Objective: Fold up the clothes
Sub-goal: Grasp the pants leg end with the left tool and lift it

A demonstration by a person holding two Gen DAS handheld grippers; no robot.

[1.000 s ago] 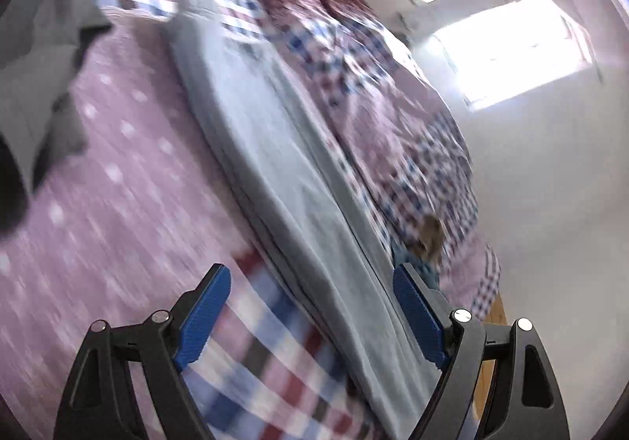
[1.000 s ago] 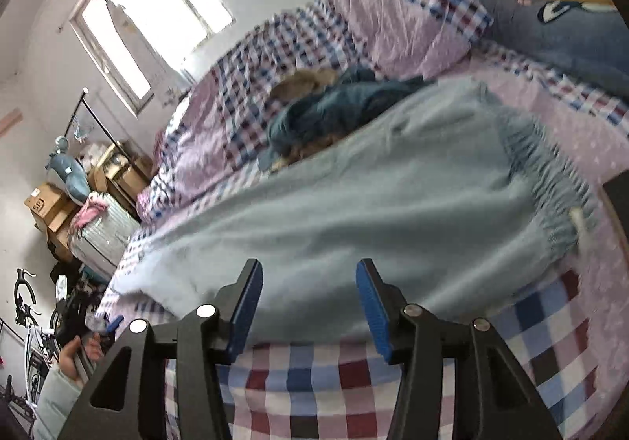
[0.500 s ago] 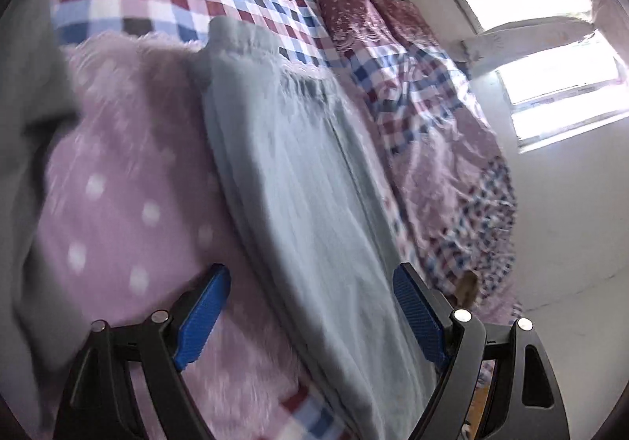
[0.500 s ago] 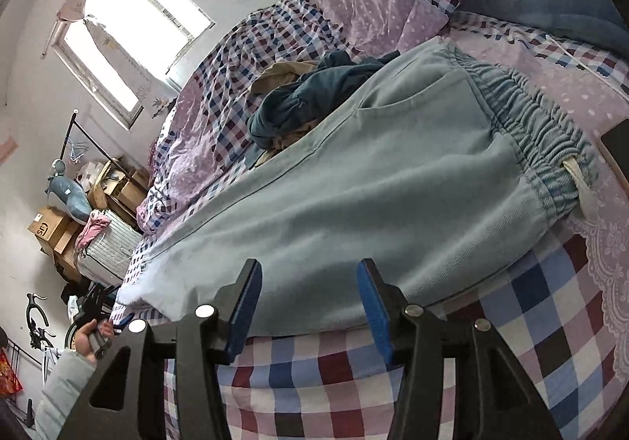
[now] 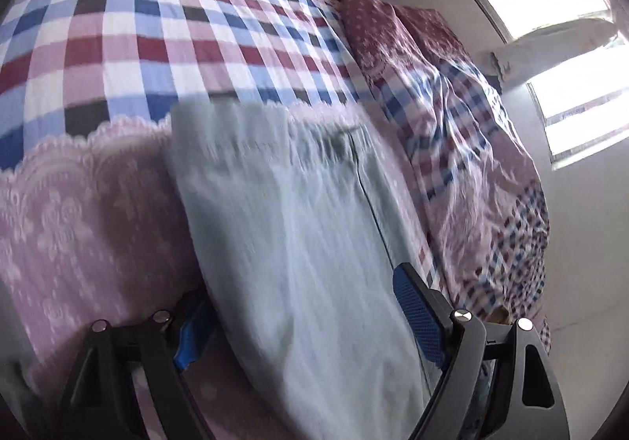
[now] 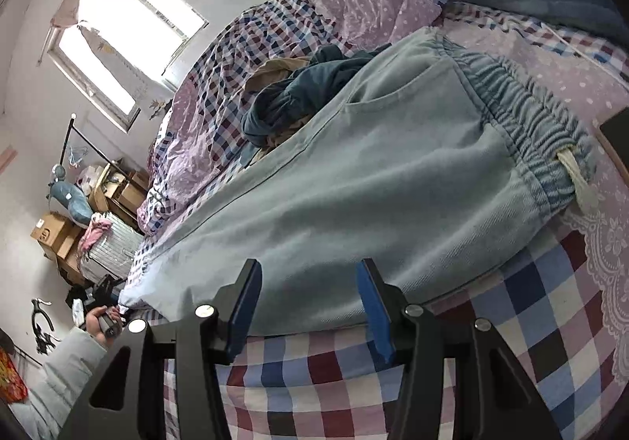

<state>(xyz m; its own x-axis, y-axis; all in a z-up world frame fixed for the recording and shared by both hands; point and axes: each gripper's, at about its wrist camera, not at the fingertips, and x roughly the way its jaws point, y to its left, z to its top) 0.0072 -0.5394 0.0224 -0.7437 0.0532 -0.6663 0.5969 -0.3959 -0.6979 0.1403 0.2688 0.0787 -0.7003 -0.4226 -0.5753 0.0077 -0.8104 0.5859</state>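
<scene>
On the bed, a pair of light blue pants (image 6: 377,180) lies flat, already laid leg over leg so it makes one long shape. That looks like the first fold, and the pants likely need folding shorter next. The cloth looks thick and soft, with tiny slanted lines in it, and the waistband (image 6: 526,118) is bunched and stretchy with a pale drawstring (image 6: 578,180) poking out. The right gripper (image 6: 306,302) sits at the near long edge, its blue fingers spread apart, holding nothing. The left gripper (image 5: 310,314) is wide open at the leg end, one finger on each side of the pants, not squeezing them. Under the pants is a checked sheet (image 6: 511,322) with a lacy pink edge. Beside them sits a dark blue pile of clothes (image 6: 298,94), then a rumpled quilt (image 5: 471,133).
</scene>
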